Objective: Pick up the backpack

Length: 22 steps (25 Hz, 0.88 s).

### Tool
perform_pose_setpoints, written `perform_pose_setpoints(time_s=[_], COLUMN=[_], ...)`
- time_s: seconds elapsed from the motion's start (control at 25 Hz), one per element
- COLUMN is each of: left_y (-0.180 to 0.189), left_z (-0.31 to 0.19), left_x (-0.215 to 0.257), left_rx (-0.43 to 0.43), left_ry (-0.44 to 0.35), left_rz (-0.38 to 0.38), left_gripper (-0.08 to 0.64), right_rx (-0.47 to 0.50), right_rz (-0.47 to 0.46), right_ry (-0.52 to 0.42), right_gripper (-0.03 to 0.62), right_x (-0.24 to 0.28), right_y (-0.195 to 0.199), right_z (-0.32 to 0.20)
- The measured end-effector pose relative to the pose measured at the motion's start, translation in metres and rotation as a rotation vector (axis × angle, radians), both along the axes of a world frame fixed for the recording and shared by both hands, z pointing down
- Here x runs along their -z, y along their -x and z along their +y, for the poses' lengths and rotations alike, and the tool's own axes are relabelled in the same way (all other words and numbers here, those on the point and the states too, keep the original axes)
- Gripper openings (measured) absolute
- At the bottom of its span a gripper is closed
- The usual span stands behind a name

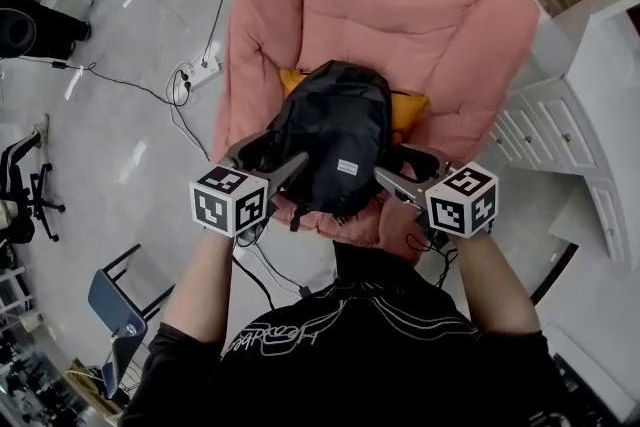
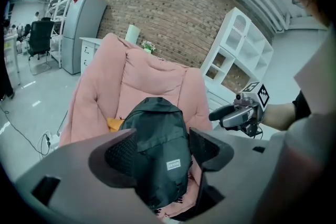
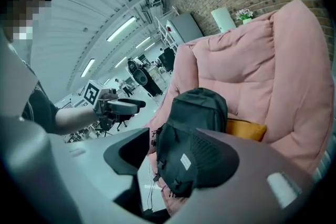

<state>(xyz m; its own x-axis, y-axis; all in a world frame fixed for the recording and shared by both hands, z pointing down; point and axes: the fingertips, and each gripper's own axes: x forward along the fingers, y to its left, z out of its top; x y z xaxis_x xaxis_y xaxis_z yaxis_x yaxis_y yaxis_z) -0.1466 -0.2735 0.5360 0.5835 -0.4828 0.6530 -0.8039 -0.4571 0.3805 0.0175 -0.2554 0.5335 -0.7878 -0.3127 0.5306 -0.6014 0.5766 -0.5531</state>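
Backpack (image 1: 335,140) on pink armchair (image 1: 400,5), top uppermost, long axis near upright

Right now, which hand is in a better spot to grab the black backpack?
Probably the left. Both are open beside the backpack, but the left hand-held gripper has the backpack centred between its jaws in its own view; the right hand-held gripper sees it partly behind one jaw.

You face a pink padded armchair (image 1: 400,5). A black backpack (image 1: 335,140) sits mid-seat, its bottom at the front edge. An orange cushion (image 1: 408,105) is wedged behind it, showing on both sides.
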Motion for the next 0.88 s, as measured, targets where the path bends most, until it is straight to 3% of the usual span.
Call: perform_pose_setpoints(time_s=[0.32, 0.48, 0.88], left_y=[0.01, 0.014, 0.029], left_z=[-0.019, -0.031, -0.044], left_x=[-0.062, -0.09, -0.144], left_rx=[-0.032, -0.026, -0.033], left_ry=[0.082, 0.114, 0.154], left_rz=[-0.086, -0.115, -0.202], left_gripper=[0.331, 0.357, 0.387], right_rx=[-0.035, -0.009, -0.047], right_rz=[0.147, 0.175, 0.203], right_ry=[0.061, 0.098, 0.139], right_gripper=[0.278, 0.339, 0.342], right_x=[-0.083, -0.114, -0.165], right_y=[-0.016, -0.013, -0.009], right_z=[-0.017, -0.024, -0.037])
